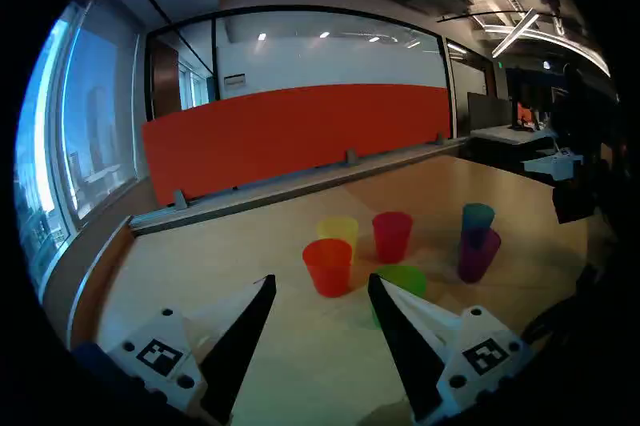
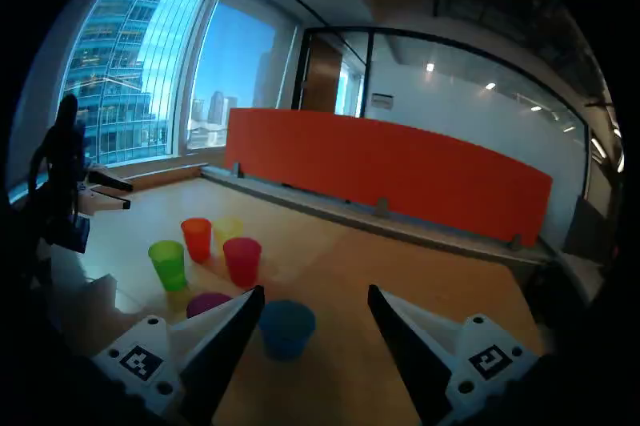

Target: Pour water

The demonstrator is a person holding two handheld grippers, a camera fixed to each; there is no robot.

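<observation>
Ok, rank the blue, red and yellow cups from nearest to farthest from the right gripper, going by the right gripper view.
1. The blue cup: just ahead of the right gripper, between its open fingers, toward the left one.
2. The red cup: farther back, left of centre.
3. The yellow cup: farthest, behind the red cup and slightly left.

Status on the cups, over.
Left tongs open, empty. Right tongs open, empty. Blue plastic cup upright ahead of right tongs. Purple plastic cup close beside it.

An office: long desk (image 1: 240, 258) with orange divider screen (image 1: 296, 138), glass-walled room (image 1: 320, 50), high-rise windows (image 2: 136, 66).
</observation>
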